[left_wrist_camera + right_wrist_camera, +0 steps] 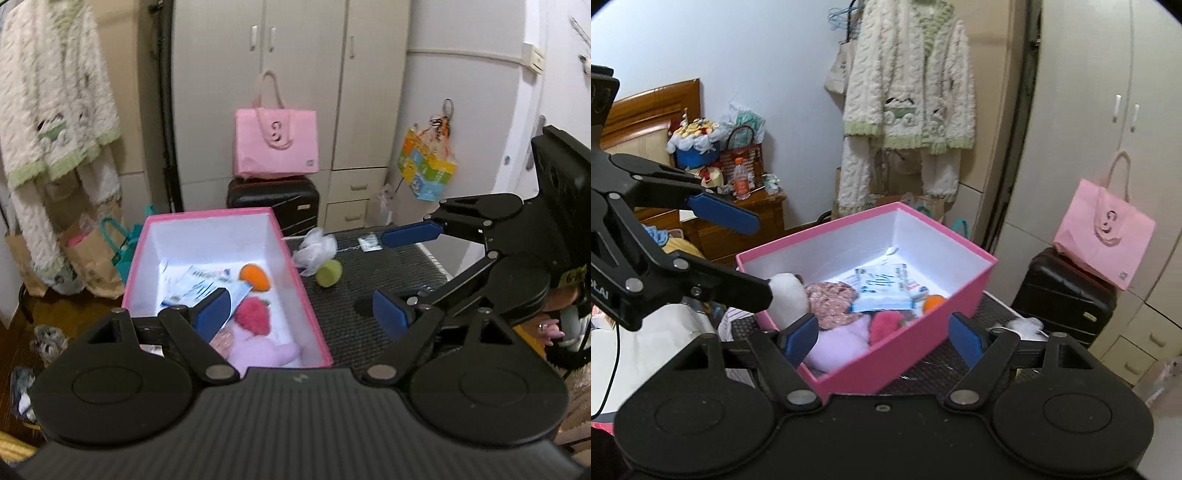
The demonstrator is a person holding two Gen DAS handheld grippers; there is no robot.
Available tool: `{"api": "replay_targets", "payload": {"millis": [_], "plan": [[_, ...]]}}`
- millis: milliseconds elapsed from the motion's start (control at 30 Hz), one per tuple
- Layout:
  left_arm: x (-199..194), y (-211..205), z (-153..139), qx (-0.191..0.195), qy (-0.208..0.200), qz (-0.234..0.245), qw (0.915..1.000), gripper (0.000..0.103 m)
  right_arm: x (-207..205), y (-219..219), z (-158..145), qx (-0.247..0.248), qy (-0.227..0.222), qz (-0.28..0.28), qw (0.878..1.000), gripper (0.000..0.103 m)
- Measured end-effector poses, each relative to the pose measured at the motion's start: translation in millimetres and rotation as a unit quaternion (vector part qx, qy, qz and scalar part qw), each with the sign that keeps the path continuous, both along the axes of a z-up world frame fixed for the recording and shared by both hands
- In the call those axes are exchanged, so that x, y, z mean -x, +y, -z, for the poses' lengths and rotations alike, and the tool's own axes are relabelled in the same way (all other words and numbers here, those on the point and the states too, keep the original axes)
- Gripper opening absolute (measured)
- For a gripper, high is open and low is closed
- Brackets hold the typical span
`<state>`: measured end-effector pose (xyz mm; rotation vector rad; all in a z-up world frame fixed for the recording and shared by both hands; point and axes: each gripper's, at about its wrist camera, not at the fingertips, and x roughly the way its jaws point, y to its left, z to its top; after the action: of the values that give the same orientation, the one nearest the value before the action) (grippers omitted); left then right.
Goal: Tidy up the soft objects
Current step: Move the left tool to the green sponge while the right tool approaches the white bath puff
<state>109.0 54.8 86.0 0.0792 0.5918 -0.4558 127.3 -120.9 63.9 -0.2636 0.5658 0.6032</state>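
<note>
Left wrist view is filled at six o'clock by the left gripper (301, 314), whose blue-padded jaws are spread wide with nothing between them. A pink box (312, 306) is seen at about nine o'clock of the frame centre, open and white inside, standing on a dark mesh table (373, 273). Inside the box, an orange toy (255, 277) lies toward the far end, a red fluffy toy (253, 316) sits nearer, and a pale purple plush (264, 352) fills the near corner, with printed paper packets (201, 286) spread at the left. On the table, at one o'clock of the box, a green foam roll (328, 272) is found just beside a white fluffy bundle (316, 245). The right gripper (400, 275) is seen at three o'clock, its jaws held apart and empty above the table.

Right wrist view shows the same box (897, 350) at centre, with a white plush (788, 297) leaning at its nine o'clock corner, touching a pinkish knitted piece (833, 301), possibly part of the same toy. The left gripper (746, 254) is seen at nine o'clock, open, its lower finger close to the white plush; contact cannot be told.
</note>
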Motion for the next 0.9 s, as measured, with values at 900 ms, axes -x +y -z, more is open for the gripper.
{"api": "replay_targets", "payload": {"millis": [900], "plan": [[-57,-155,71,-0.016,-0.007,0.011,0.9998,0.085,-88,-161,46,-0.12,-0.006,0.053,0.991,0.091]]}}
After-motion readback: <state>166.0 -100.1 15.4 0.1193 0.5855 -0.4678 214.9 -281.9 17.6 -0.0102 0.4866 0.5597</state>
